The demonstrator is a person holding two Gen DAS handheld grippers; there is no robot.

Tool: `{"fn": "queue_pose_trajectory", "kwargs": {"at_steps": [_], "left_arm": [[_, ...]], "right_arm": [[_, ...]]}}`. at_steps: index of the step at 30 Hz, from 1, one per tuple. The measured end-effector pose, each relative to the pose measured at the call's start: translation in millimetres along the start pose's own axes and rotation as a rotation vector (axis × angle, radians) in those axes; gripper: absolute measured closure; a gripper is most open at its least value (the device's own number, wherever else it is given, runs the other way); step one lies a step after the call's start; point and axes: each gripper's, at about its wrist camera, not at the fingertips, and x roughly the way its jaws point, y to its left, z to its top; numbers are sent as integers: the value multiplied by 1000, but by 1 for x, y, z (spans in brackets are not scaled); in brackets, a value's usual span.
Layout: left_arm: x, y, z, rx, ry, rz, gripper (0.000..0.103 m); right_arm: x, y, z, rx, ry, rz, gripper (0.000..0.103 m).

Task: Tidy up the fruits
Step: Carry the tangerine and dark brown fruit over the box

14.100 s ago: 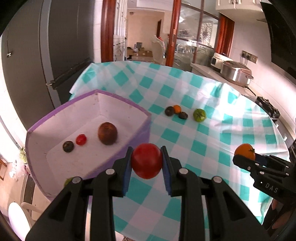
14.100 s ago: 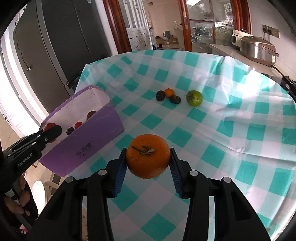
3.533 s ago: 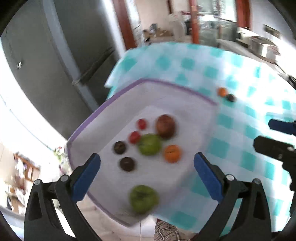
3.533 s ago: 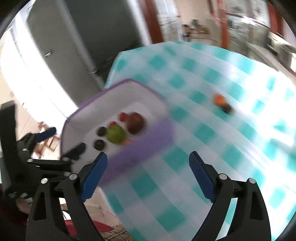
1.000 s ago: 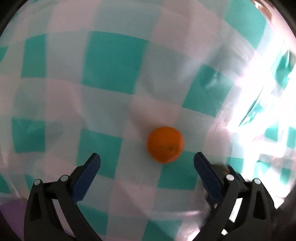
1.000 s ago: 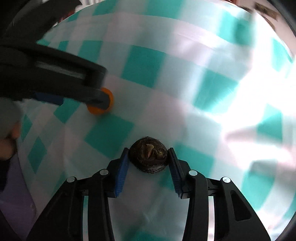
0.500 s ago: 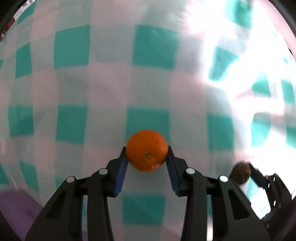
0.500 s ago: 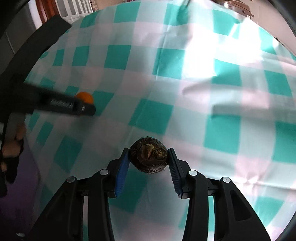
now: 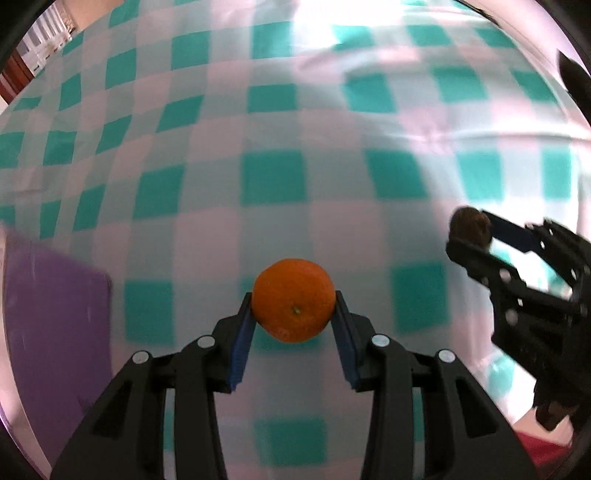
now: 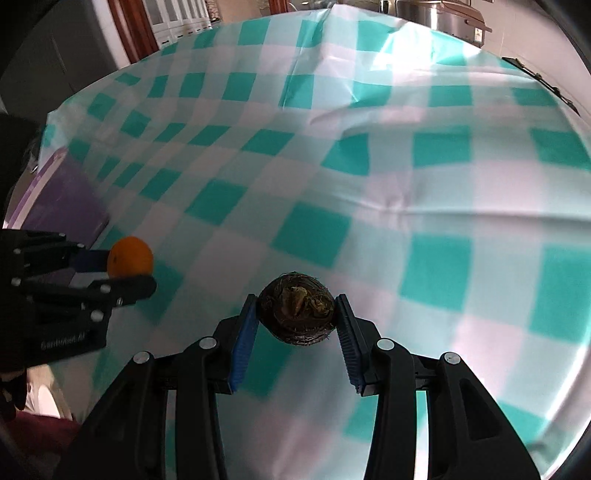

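My left gripper [image 9: 293, 314] is shut on a small orange fruit [image 9: 293, 300], held clear above the teal-and-white checked tablecloth [image 9: 273, 184]. The same orange fruit [image 10: 130, 262] and left gripper [image 10: 127, 268] show at the left of the right wrist view. My right gripper [image 10: 296, 314] is shut on a dark brown, rough-skinned fruit [image 10: 295, 308], also lifted off the cloth. In the left wrist view that dark fruit [image 9: 471, 225] sits in the right gripper [image 9: 474, 236] at the right edge. The purple box [image 9: 55, 317] lies at the lower left; its inside is hidden.
The purple box [image 10: 59, 195] sits at the left table edge in the right wrist view. A steel cooker [image 10: 439, 14] stands beyond the far edge. A dark door and wooden frame [image 10: 129, 26] are at the back left. Part of a hand [image 10: 11, 391] shows at lower left.
The left gripper closed on the orange fruit and lifted it, then carried it toward the purple box. The right gripper, still holding the dark fruit, moved the same way and rose slightly.
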Motion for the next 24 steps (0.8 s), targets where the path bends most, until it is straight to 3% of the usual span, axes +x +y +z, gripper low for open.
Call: {"fn": "queue_pose_trajectory", "kwargs": {"at_steps": [4, 7, 9, 15, 24], "left_arm": [[-21, -28, -53, 45, -32, 8, 62], [-36, -66, -67, 74, -69, 19, 62], [-18, -82, -108, 79, -90, 23, 62], [-10, -82, -122, 65, -122, 35, 62], [-10, -87, -155, 45, -102, 37, 62]], "right_arm": [[-32, -5, -26, -60, -20, 13, 61], [-51, -7, -37, -97, -39, 23, 61], [-64, -6, -44, -128, -52, 26, 61], [-90, -7, -68, -158, -68, 41, 61], [-99, -1, -93, -179, -45, 66, 61]]}}
